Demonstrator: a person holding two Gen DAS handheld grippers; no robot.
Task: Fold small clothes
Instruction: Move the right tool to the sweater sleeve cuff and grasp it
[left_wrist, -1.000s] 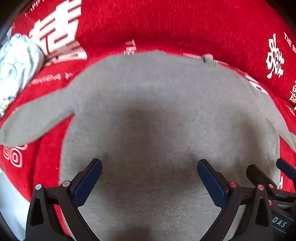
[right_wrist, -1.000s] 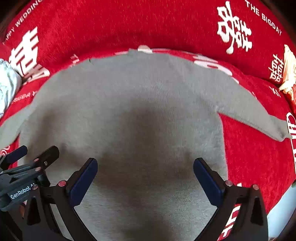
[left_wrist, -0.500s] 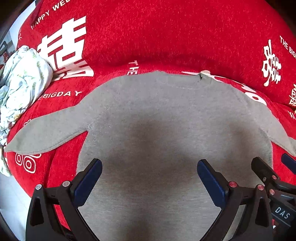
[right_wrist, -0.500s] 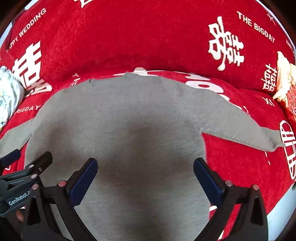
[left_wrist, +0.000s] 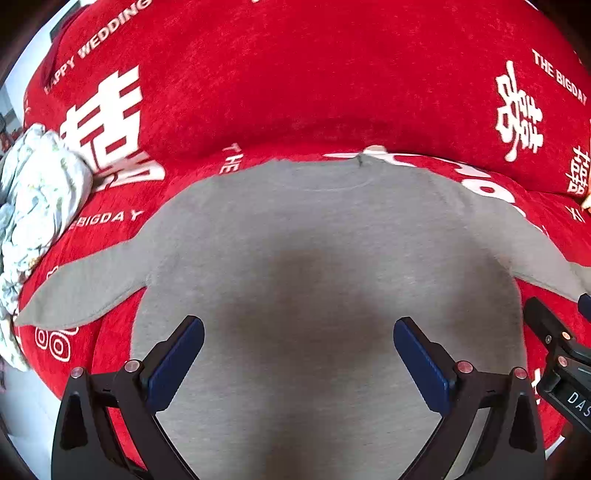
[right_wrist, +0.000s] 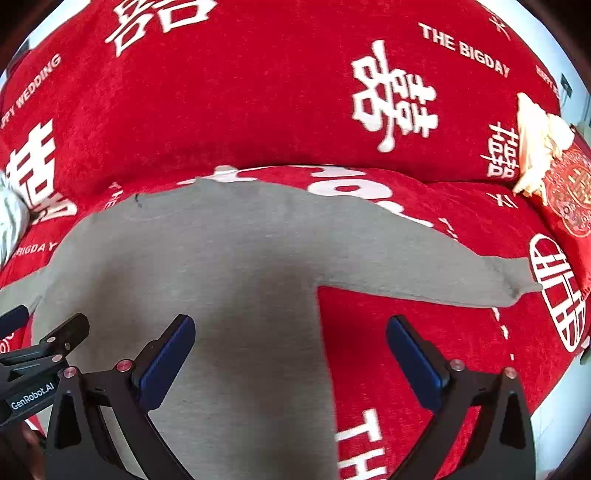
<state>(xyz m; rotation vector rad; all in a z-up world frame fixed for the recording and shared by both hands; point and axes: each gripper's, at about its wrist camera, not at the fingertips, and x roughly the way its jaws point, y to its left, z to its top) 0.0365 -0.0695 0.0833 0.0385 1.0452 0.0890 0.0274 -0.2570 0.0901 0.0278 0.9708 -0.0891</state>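
A small grey long-sleeved sweater (left_wrist: 325, 236) lies flat on a red sofa seat, neck away from me, both sleeves spread out to the sides. It also shows in the right wrist view (right_wrist: 221, 266). My left gripper (left_wrist: 297, 354) is open and empty above the sweater's lower body. My right gripper (right_wrist: 290, 354) is open and empty above the sweater's right edge, below the right sleeve (right_wrist: 443, 269). The left sleeve (left_wrist: 85, 291) reaches toward the sofa's left side. Each gripper shows at the edge of the other's view.
The sofa has a red cover with white lettering (left_wrist: 332, 74). A crumpled pale floral cloth (left_wrist: 33, 199) lies at the left end. A cream cloth (right_wrist: 535, 144) and a red patterned cushion (right_wrist: 569, 199) sit at the right end. The seat's front edge is near me.
Both grippers have drawn back and up from the sweater, so more of the sofa and both sleeves show. The right gripper has also shifted right. Both stayed open.
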